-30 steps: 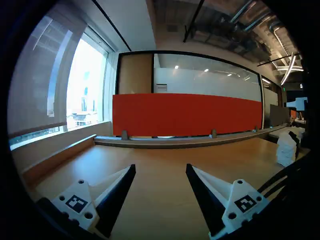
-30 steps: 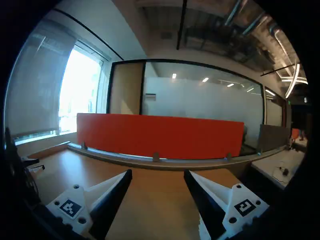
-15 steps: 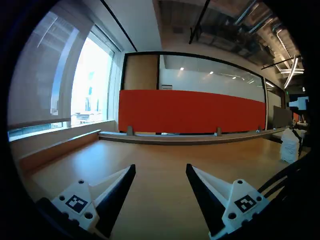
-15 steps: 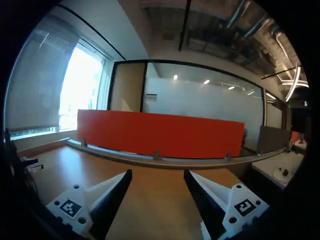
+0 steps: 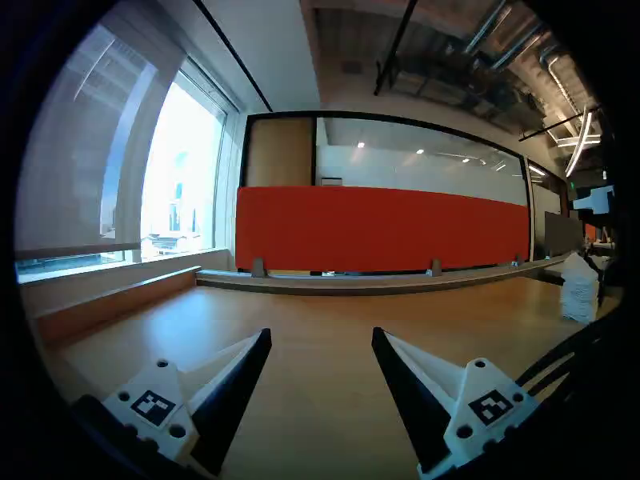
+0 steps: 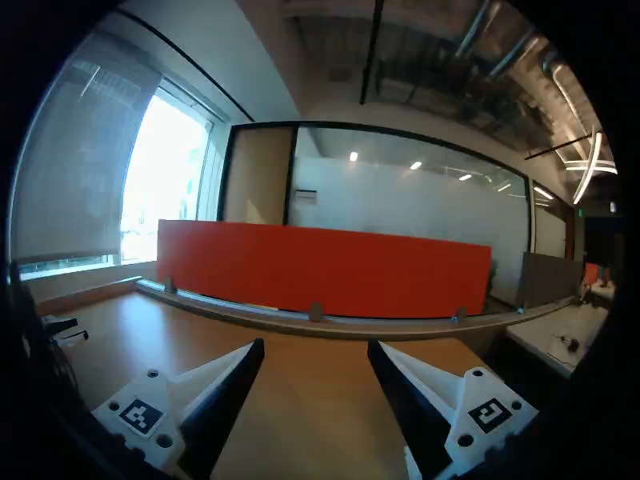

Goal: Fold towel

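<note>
Wooden desk (image 5: 336, 300) stretches to the red divider (image 5: 384, 228); your left gripper (image 5: 320, 331) and right gripper (image 6: 314, 342) both hover wide open above it, holding nothing.

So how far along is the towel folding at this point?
Nothing looks done yet. The left gripper and right gripper are both open, holding nothing, pointed across the wooden desk. A white bundle farther off may be cloth; I can't tell. Grasping and folding all remain.

Left claw (image 5: 320, 331), right claw (image 6: 314, 342): white wedges (image 6: 186, 387), black pads (image 5: 230, 390), square markers (image 5: 152, 406)
</note>
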